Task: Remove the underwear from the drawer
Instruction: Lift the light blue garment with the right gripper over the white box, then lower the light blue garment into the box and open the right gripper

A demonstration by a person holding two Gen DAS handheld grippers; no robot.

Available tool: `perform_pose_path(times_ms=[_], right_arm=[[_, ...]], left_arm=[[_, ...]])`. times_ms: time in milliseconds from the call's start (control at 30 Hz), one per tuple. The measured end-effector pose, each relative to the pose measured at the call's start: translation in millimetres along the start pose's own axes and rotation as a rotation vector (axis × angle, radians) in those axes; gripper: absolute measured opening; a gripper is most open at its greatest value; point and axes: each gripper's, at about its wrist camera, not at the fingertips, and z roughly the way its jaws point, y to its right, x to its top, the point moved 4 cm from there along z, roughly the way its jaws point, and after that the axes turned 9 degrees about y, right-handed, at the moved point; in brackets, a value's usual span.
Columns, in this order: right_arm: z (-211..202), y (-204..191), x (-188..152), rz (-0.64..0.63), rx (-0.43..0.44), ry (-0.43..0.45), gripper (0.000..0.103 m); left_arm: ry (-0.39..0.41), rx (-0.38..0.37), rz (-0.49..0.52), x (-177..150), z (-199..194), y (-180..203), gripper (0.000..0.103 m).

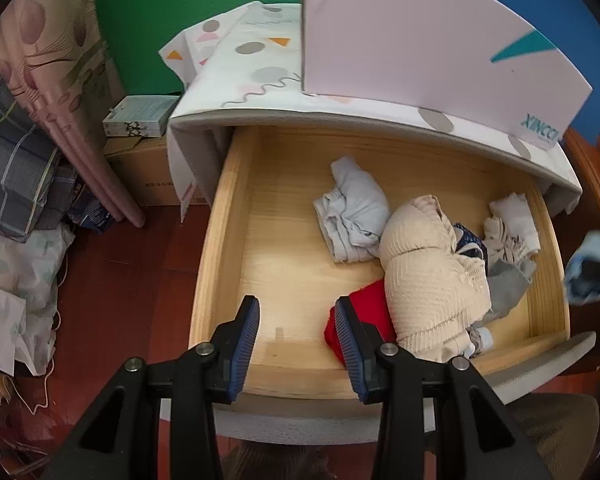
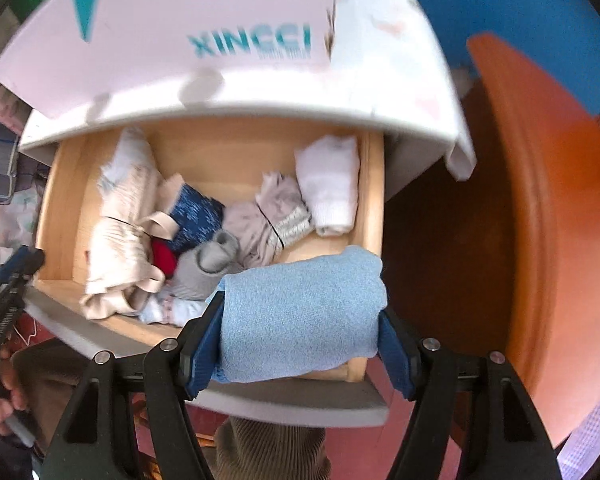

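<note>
A wooden drawer [image 1: 224, 240] stands pulled open with folded garments in it: a pale blue one [image 1: 352, 208], a cream ribbed one [image 1: 432, 272], a red one [image 1: 370, 304] and a white roll [image 1: 514, 216]. My left gripper [image 1: 298, 344] hangs open over the bare front left of the drawer floor, its right finger beside the red garment, nothing between the pads. My right gripper [image 2: 300, 320] is shut on a rolled light blue underwear [image 2: 300, 312], held above the drawer's front right corner [image 2: 374, 200]. In the left wrist view that blue roll [image 1: 592, 268] shows blurred at the right edge.
A white box [image 1: 420, 32] printed XINCCI sits on the cloth-covered cabinet top above the drawer. Cardboard boxes [image 1: 140, 120], a curtain and piled bedding [image 1: 16, 160] fill the floor to the left. Orange-brown wooden furniture [image 2: 560, 240] stands close on the right. A person's knee [image 2: 268, 452] is below the drawer front.
</note>
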Motion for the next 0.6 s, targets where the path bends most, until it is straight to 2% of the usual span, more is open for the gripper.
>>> perform_pose_path(times_ms=[200, 367, 600], right_arm=[[-62.2, -15.0, 27.1, 0.0, 0.041, 0.092, 0.066], [-111.5, -27.4, 80.7, -0.016, 0.056, 0.199, 0.066], [-121.5, -42.2, 152.8, -0.01, 0.058, 0.254, 0.066]], left_arm=[[0.013, -0.008, -0.027, 2.0, -1.3, -2.8, 0.04], [0.01, -0.015, -0.034, 2.0, -0.6, -4.1, 0.04], [0.008, -0.019, -0.04, 1.8, 0.7, -4.5, 0.04]])
